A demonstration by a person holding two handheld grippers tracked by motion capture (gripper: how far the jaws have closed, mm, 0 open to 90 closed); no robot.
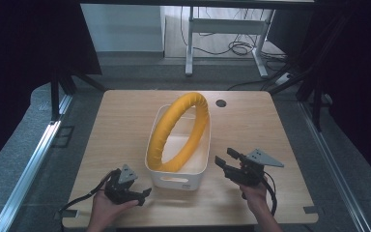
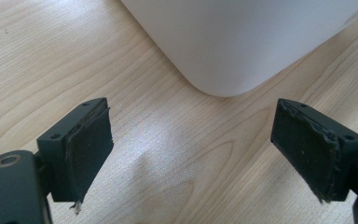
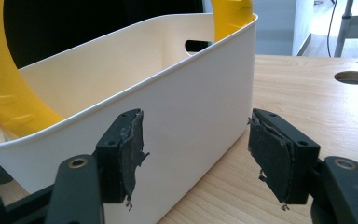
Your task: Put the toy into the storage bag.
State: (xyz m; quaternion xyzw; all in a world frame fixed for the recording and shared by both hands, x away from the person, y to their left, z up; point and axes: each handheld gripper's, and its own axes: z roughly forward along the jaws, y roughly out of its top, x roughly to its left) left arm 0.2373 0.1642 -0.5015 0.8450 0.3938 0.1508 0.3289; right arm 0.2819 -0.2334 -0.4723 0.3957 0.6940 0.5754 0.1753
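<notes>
A white plastic bin (image 1: 178,180) stands on the wooden tabletop (image 1: 121,125), a little toward the near edge from the middle. A yellow ring (image 1: 182,133) leans inside it: its lower part rests near the bin's near left corner, and its top rises above the far rim.

The left gripper (image 1: 145,193) lies low by the near edge, held in the person's left hand (image 1: 105,208), just beside the bin's near left corner. In the left gripper view its jaws stand wide apart with bare wood between them, and the bin's rounded corner (image 2: 223,70) sits just beyond the pads, not touching.

The right gripper (image 1: 224,159) is held in the person's right hand (image 1: 253,191) beside the bin's right wall, toward its near end. In the right gripper view its jaws are open and grip nothing; the white wall (image 3: 196,112) lies between and beyond the two pads, apart from both. A round hole (image 1: 221,103) marks the tabletop near the far edge.
</notes>
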